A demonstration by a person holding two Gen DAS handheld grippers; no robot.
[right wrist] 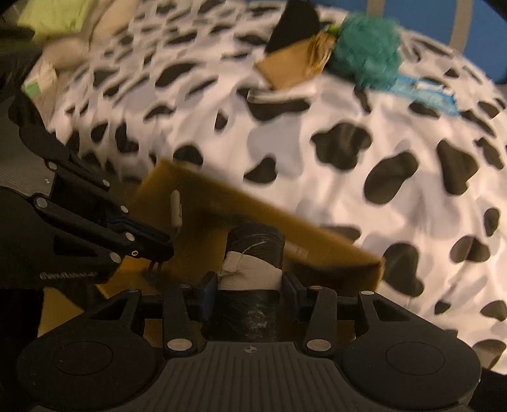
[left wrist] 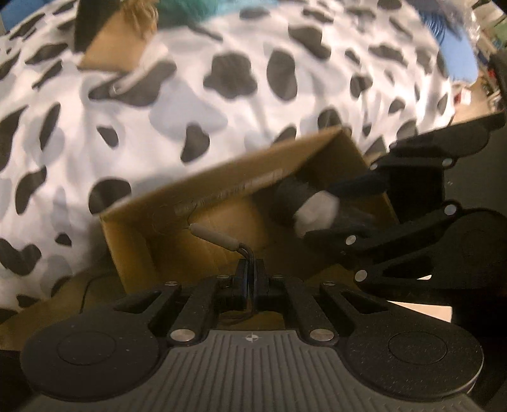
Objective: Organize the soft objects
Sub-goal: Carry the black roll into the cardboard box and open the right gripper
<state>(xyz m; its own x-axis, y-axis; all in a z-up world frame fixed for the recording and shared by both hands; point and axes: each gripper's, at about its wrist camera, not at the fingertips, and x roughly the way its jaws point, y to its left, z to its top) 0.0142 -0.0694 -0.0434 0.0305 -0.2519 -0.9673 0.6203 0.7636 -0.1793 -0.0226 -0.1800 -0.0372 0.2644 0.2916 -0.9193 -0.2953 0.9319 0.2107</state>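
Note:
An open cardboard box [left wrist: 202, 202] lies on a cow-print blanket [left wrist: 221, 104]. My left gripper [left wrist: 250, 279] is shut on a thin metal stem with a beige handle [left wrist: 215, 239], held over the box. My right gripper [right wrist: 250, 285] is shut on a black rolled bundle with a white band [right wrist: 250, 272] and holds it over the box [right wrist: 253, 215]. In the left wrist view the right gripper [left wrist: 364, 202] enters from the right with the bundle [left wrist: 313, 206] inside the box. In the right wrist view the left gripper [right wrist: 152, 250] shows at left.
A teal fluffy object [right wrist: 367, 54] lies at the far side of the blanket beside a second cardboard piece [right wrist: 288, 63] and a black item [right wrist: 294, 25]. A blue fringed cloth [right wrist: 427, 92] lies to its right. Green and cream things [right wrist: 54, 19] sit far left.

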